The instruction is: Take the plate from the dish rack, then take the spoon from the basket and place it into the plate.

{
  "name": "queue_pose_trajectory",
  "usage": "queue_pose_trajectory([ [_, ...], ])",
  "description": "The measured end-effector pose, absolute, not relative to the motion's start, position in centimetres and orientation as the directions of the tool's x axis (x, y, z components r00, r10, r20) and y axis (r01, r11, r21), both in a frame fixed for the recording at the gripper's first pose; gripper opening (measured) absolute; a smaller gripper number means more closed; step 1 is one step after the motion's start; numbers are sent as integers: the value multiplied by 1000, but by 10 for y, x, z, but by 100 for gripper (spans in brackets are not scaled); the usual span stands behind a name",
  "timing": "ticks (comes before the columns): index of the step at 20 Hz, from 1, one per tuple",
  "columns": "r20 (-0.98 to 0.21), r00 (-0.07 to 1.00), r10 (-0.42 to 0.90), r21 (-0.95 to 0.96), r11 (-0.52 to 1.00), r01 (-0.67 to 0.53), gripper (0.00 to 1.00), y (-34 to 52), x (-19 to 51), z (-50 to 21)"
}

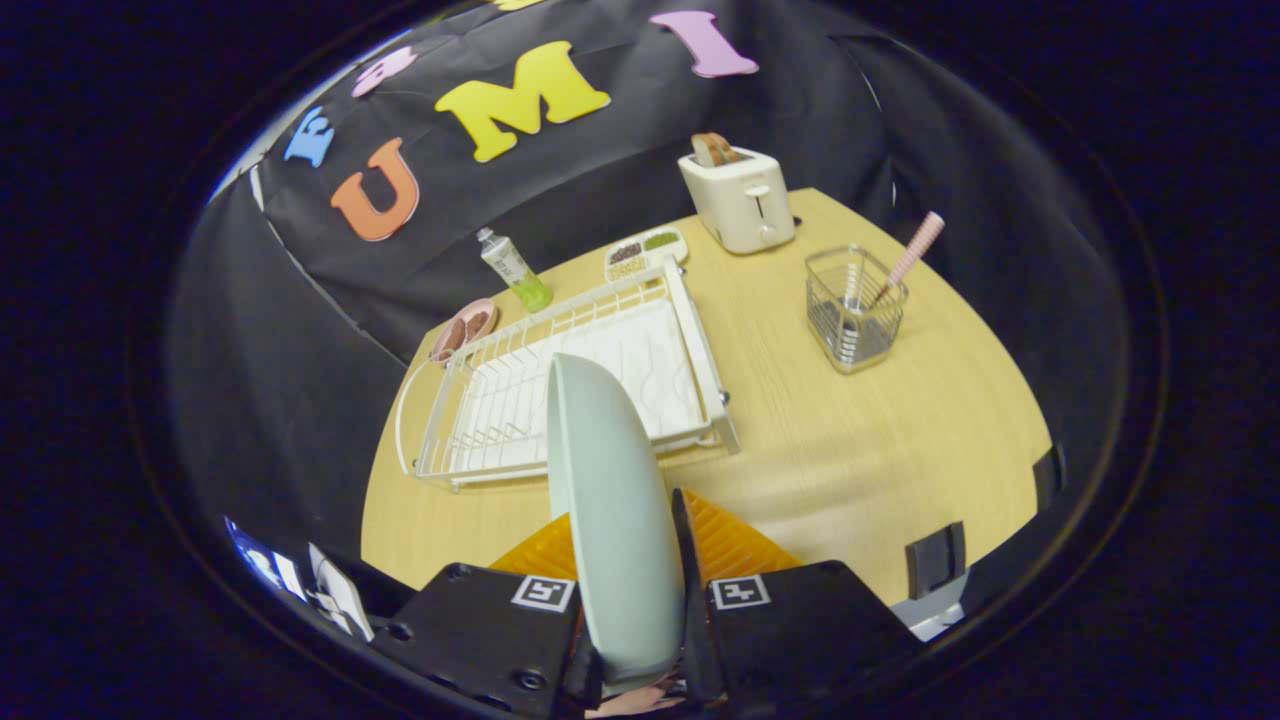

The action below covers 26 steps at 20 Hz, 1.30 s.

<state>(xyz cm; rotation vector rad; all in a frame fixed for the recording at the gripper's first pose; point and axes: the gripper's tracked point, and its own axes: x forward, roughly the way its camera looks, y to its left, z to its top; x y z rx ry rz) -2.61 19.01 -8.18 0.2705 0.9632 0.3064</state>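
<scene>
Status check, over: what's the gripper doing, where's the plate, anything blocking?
Gripper shut on plate, held edge-up between the fingers. Dish rack just beyond, no dishes in it. Spoon in basket, untouched. Open table ahead.

Toaster, tube, snack dishes

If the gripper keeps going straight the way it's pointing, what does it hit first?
Probably the dish rack: the gripper, shut on the upright plate, points at its near rim. The plate's edge would likely touch first, though depth is unclear.
</scene>
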Motion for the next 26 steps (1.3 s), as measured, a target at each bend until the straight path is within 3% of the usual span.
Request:
queue_pose_trajectory([
  [7,-750,417,514,562,827,-11,36,194,-45,-160],
  [13,-695,375,613,688,719,101,37,196,-39,-183],
  [18,-692,418,588,675,732,88,60,184,-24,-184],
  [22,-685,442,579,666,744,59,66,176,-21,-182],
  [26,-657,553,512,590,806,-47,76,156,-16,-160],
])
